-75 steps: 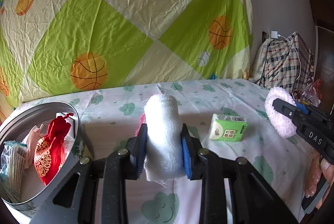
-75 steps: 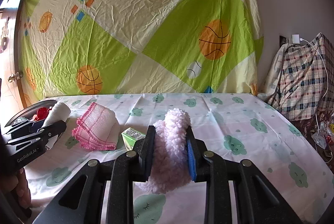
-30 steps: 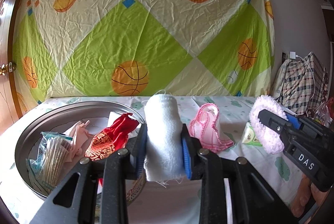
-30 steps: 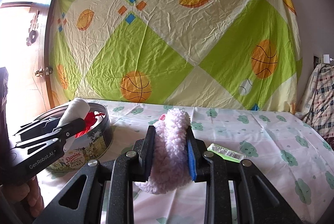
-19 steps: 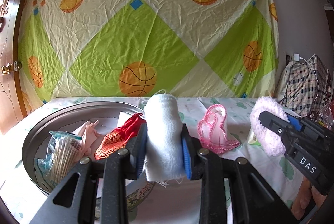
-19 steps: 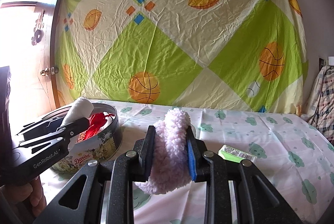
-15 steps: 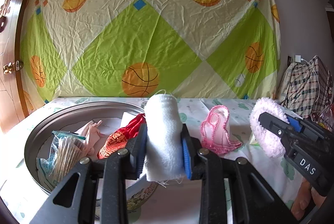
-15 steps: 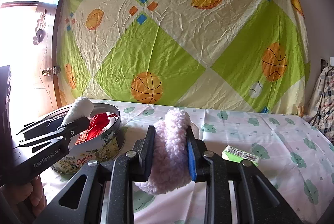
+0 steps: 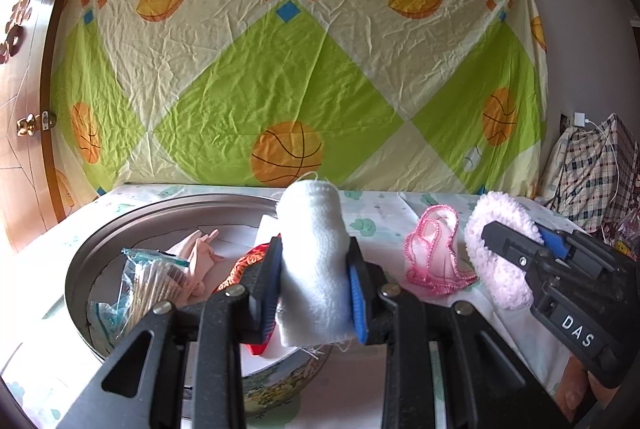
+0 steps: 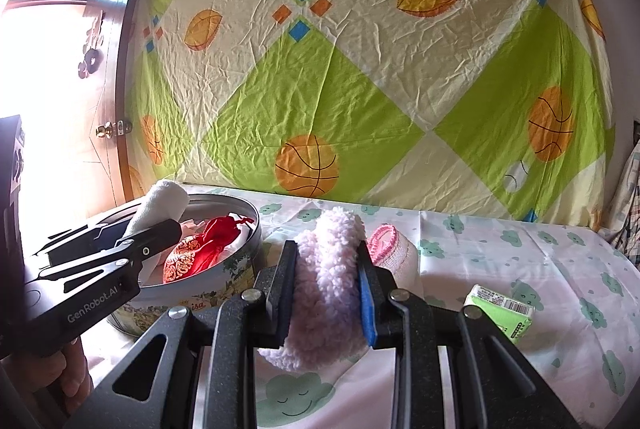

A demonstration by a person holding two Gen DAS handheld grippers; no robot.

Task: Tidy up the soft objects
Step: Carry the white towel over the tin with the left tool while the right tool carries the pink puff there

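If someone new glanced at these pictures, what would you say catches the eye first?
Probably the big green-and-cream bedsheet with basketballs hung across the back wall. Next, the two grippers up front: the left gripper clamps a white rolled cloth over the round metal tin, and the right gripper clamps a fluffy pink pad beside it. A red pouch glows inside the tin.

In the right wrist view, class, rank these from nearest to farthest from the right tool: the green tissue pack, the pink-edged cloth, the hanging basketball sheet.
1. pink-edged cloth: just behind the right tool, slightly right.
2. green tissue pack: farther right on the table.
3. basketball sheet: on the back wall, farthest.
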